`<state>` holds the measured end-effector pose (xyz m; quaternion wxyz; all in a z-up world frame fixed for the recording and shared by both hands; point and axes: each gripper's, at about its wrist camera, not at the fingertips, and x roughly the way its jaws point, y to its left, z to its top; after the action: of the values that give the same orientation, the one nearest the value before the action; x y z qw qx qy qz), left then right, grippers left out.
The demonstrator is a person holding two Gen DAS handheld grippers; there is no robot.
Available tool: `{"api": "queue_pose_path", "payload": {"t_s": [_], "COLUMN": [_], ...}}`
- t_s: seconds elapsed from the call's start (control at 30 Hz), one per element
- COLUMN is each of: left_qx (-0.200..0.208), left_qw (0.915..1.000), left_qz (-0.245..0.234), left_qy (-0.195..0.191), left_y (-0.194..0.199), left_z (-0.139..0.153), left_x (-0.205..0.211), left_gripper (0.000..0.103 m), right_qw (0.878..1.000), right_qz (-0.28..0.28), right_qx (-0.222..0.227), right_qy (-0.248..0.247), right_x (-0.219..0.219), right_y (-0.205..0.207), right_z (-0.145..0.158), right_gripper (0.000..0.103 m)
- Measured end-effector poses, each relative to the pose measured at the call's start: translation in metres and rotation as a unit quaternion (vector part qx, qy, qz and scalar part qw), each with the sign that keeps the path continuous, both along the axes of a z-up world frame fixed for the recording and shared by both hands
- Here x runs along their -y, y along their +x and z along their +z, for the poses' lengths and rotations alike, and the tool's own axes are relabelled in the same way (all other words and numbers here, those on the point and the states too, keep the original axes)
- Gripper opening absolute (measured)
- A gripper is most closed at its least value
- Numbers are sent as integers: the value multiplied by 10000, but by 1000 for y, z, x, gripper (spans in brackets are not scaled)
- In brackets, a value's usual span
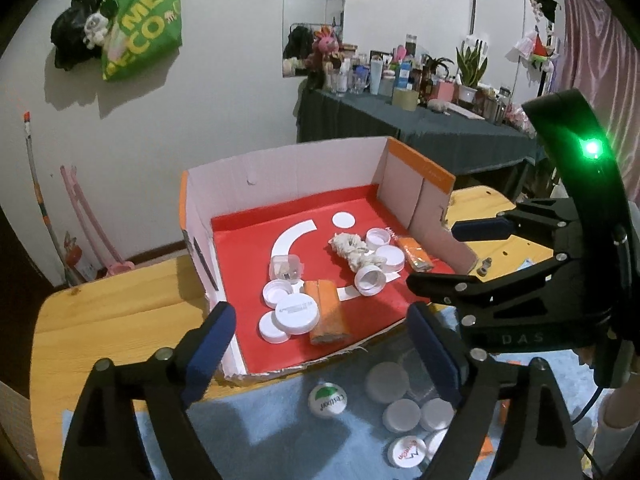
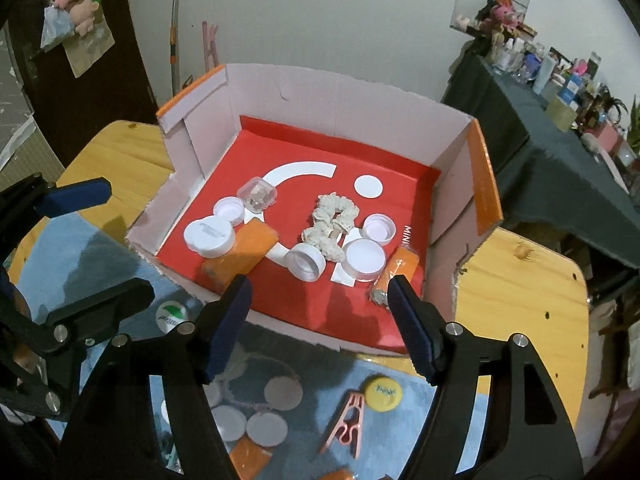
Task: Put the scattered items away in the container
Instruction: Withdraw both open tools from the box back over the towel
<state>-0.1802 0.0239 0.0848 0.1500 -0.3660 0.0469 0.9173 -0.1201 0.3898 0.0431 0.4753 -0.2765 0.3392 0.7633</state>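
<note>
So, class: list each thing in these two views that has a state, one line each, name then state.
left gripper: open, nothing between the fingers
right gripper: open, nothing between the fingers
cardboard box: open-topped, partly filled
white scrunchie: lying in the box
clear case: closed, in the box
yellow cap: outside the box, on the blue mat
pink clothes peg: closed, on the mat

You face a plain white wall point(image 1: 224, 92); a dark-clothed side table point(image 1: 420, 128) crowded with bottles sits right
</note>
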Motion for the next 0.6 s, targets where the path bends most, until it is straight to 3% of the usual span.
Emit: {"api": "queue_pose_path", "payload": {"t_s": [0.13, 0.6], "left_qx": [-139, -422], "left_qw": [9999, 9982], "left_qz": [85, 409], "left_qy": [39, 67], "left_y": [13, 61], "left_z": [8, 16], "left_x": [2, 10], "left_gripper": [97, 103], "right_qw": [9998, 9974], "right_qz": [-92, -474], "right_qx": [-37, -252], "right_qy": [161, 473], "right_x": [13, 62], "right_y": [1, 9], "right_z": [10, 25], "right_gripper": [73, 76]}}
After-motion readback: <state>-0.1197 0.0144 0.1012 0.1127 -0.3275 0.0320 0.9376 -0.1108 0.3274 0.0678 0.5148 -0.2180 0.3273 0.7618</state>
